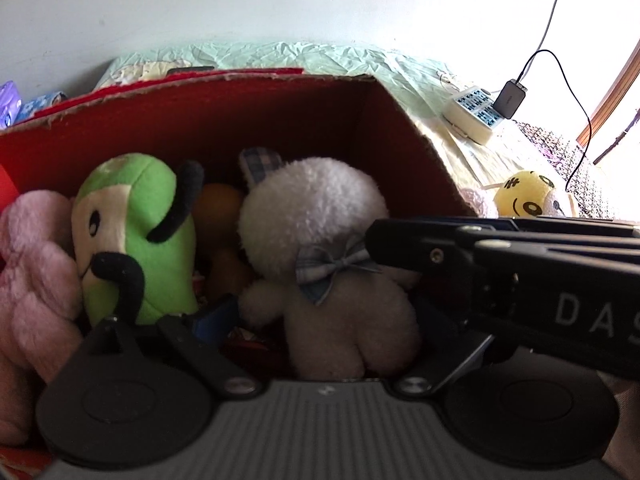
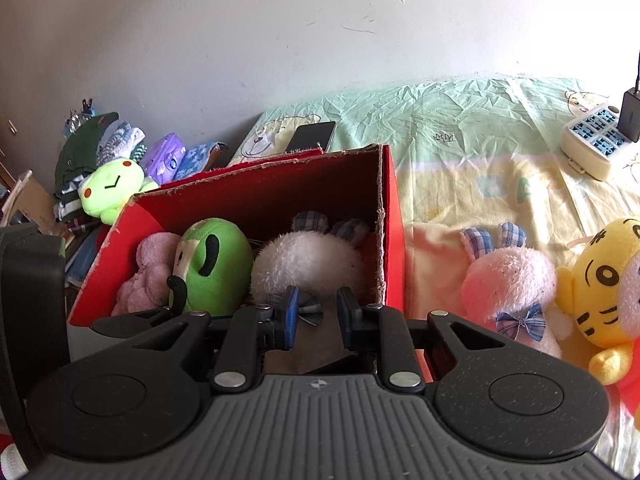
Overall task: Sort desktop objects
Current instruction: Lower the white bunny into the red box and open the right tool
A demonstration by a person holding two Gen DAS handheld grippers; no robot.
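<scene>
A red cardboard box [image 2: 390, 200] stands on the bed. It holds a white plush rabbit [image 1: 320, 240] with a plaid bow, a green plush [image 1: 136, 232] and a pink plush [image 1: 36, 272]. In the right wrist view the rabbit [image 2: 308, 260], the green plush [image 2: 212, 268] and the pink plush [image 2: 148, 272] show too. My left gripper [image 1: 320, 320] is open, its jaws on either side of the rabbit's body inside the box. My right gripper [image 2: 316, 316] is open at the rabbit's bow, above the box's near edge; its arm [image 1: 520, 272] crosses the left wrist view.
A second pink-white rabbit [image 2: 512, 284] and a yellow tiger plush [image 2: 608, 288] lie on the sheet right of the box. A power strip with a charger [image 2: 596, 140] sits far right. A phone [image 2: 312, 136] lies behind the box. A green frog plush [image 2: 112, 188] and folded clothes are at left.
</scene>
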